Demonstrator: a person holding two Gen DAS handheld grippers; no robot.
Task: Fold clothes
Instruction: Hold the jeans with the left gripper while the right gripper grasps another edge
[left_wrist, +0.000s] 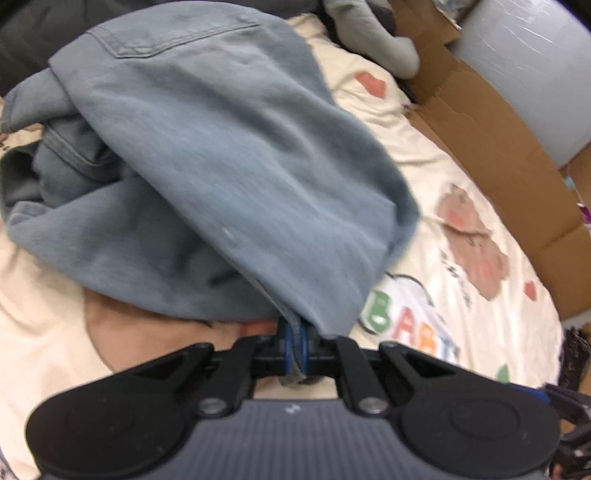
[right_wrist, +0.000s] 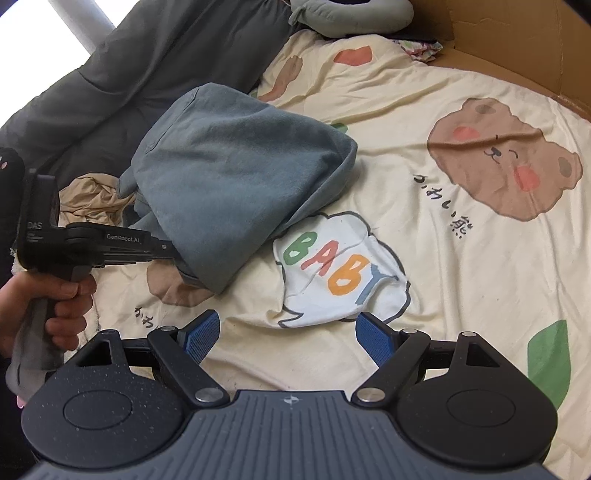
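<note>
We have the blue-grey jeans (right_wrist: 236, 173) bunched on the bed's cream quilt (right_wrist: 461, 266), doubled over themselves in a loose heap, not a flat fold. Our left gripper (left_wrist: 294, 349) has its jaws pressed together on a hem edge of the denim, and the cloth runs up and away from that pinch in a lifted, sloping sheet. Our right gripper (right_wrist: 288, 338) hovers over the printed quilt with its jaws spread wide and nothing between them, near the jeans but apart from them.

From here, we judge the main risk to be the thin grip: only a narrow strip of hem sits between the left jaws, so a hard pull could slip it free and let the raised panel flop back crooked. Since one side alone is held, the heavy denim may also twist as it moves, setting the fold askew or trapping the crumpled layers beneath. Dragging low could catch the quilt and wrinkle it. The tan garment (right_wrist: 96, 199) lies just beside the heap and could get swept along.
</note>
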